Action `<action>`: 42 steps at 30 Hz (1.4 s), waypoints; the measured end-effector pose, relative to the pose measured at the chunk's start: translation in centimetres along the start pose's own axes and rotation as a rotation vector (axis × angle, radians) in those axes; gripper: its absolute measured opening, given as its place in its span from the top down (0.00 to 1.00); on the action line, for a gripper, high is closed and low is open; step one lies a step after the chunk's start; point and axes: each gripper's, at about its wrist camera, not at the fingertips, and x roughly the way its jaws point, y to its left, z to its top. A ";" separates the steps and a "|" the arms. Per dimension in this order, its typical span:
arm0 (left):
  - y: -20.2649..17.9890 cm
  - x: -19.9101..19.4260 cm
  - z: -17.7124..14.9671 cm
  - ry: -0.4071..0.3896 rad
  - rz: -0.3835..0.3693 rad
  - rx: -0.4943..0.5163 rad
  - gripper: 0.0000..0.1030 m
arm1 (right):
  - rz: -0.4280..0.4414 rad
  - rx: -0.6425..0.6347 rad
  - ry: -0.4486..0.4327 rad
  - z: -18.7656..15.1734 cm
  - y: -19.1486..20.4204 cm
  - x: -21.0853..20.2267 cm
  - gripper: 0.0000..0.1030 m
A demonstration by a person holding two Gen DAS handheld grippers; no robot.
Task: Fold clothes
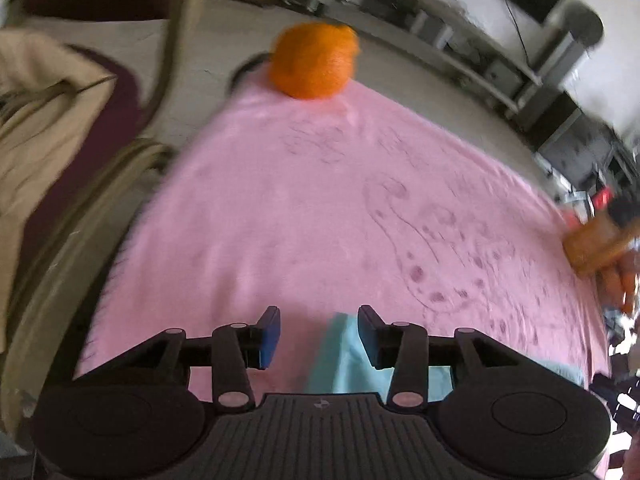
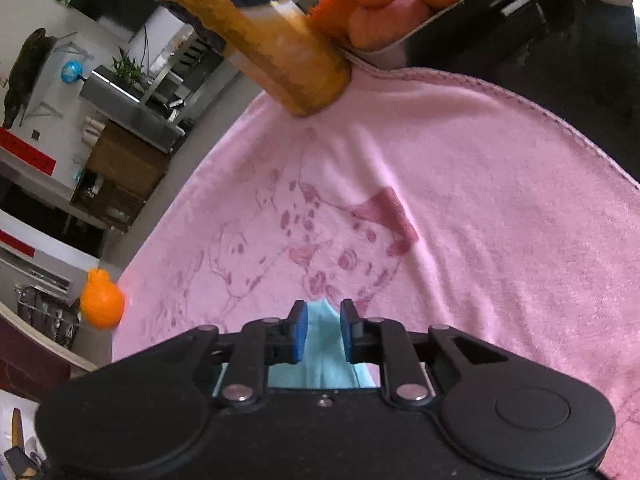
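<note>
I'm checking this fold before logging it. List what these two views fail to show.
- Light blue garment: in both wrist views each gripper's body hides most of it, so its shape and type are unclear.
- Right gripper: fabric sits between its pads, but firm contact is unclear.
- Left gripper: jaws apart, cloth beside one pad.
- Orange object: motion blur hides what it is.
- Pink towel: near edge hidden.

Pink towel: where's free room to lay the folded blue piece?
Free: the middle of the pink towel, between the right gripper and the hemmed far edge. Crowded: far corner by the orange bottle and fruit tray; orange ball on the opposite edge.
</note>
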 end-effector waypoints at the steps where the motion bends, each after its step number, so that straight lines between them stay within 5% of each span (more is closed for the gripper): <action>1: -0.9 0.5 0.0 0.012 0.018 0.040 0.62 | -0.004 -0.004 -0.001 0.0 0.0 0.0 0.83; 6: -2.2 1.7 -0.6 0.048 0.061 0.133 0.74 | -0.020 0.001 -0.017 0.4 -0.5 -0.1 0.83; 22: -1.5 2.6 0.1 0.052 0.088 0.152 0.71 | -0.030 -0.081 0.047 0.5 0.8 2.6 0.83; 25: -2.1 3.0 0.2 0.050 0.087 0.182 0.80 | -0.030 -0.083 0.045 0.4 0.8 2.6 0.83; 27: -2.7 3.1 0.3 0.053 0.070 0.214 1.00 | -0.033 -0.092 0.042 0.3 1.0 2.7 0.83; 28: -3.0 3.2 0.2 0.053 0.056 0.233 1.00 | -0.035 -0.100 0.040 0.4 1.2 2.8 0.83; 31: -2.9 2.8 0.4 0.023 0.019 0.208 1.00 | -0.040 -0.144 0.034 0.4 1.8 3.0 0.94; 36: 1.7 1.9 0.9 -0.068 -0.072 -0.108 1.00 | -0.060 -0.149 -0.046 0.4 1.9 1.8 0.97; 42: 4.0 2.2 0.2 -0.140 0.025 -0.196 1.00 | -0.097 -0.093 -0.064 0.2 0.8 2.5 0.97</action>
